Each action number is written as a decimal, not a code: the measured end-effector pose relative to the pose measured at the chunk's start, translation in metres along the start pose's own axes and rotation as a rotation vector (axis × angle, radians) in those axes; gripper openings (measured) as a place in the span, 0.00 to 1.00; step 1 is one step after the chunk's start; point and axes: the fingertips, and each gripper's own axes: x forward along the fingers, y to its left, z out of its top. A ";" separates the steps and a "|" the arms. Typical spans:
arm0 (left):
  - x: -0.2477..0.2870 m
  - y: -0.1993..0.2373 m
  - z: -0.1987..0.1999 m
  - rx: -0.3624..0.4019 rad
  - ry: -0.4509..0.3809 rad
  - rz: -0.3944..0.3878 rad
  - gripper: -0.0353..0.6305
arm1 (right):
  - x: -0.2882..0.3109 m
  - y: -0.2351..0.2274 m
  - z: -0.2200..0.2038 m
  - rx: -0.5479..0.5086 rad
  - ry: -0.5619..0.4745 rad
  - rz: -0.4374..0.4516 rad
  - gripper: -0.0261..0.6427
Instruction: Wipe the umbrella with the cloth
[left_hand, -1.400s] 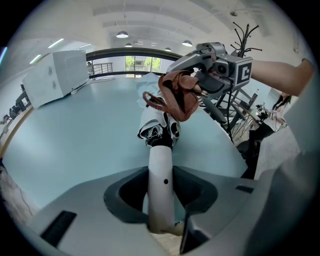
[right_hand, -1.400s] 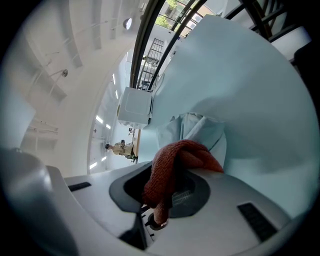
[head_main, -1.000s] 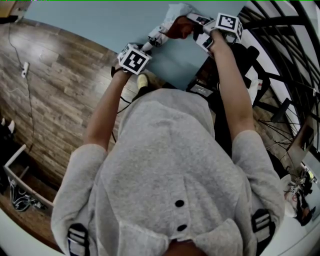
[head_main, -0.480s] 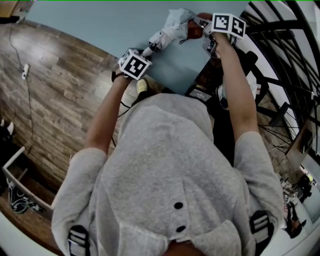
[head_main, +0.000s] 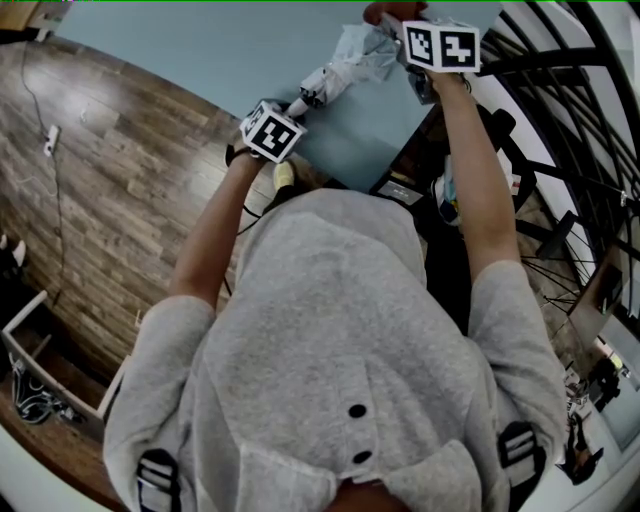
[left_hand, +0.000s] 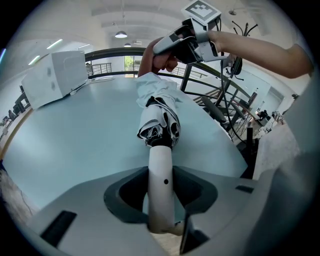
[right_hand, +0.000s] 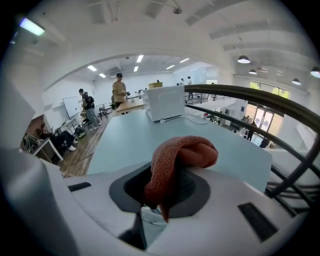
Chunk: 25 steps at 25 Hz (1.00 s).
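A folded pale umbrella (head_main: 345, 68) lies out over the light blue table (head_main: 200, 50), tip away from me. Its white handle (left_hand: 161, 180) sits between the jaws of my left gripper (head_main: 292, 108), which is shut on it. In the left gripper view the bunched canopy (left_hand: 160, 117) runs on from the handle toward my right gripper (left_hand: 182, 45). My right gripper (head_main: 390, 22) is at the umbrella's far end, shut on a rust-red cloth (right_hand: 180, 157) that folds out over its jaws. The cloth (left_hand: 156, 59) rests against the canopy's far part.
A white box (right_hand: 165, 102) stands further along the table. Black curved railings (head_main: 560, 130) run close on the right. Wood floor (head_main: 110, 180) lies to the left. Several people (right_hand: 119, 90) stand far off in the room.
My right gripper has moved up the picture toward the umbrella's far end and rolled, taking the cloth along. My left gripper and the handle have stayed put.
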 end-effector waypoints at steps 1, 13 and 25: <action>0.000 0.000 -0.001 -0.002 0.001 -0.002 0.29 | 0.006 0.011 -0.004 -0.035 0.020 0.018 0.15; 0.001 0.000 0.000 0.005 0.001 0.007 0.29 | 0.041 0.073 -0.061 -0.119 0.206 0.185 0.15; -0.001 0.000 0.002 0.011 -0.005 0.010 0.29 | 0.043 0.108 -0.079 -0.107 0.267 0.284 0.15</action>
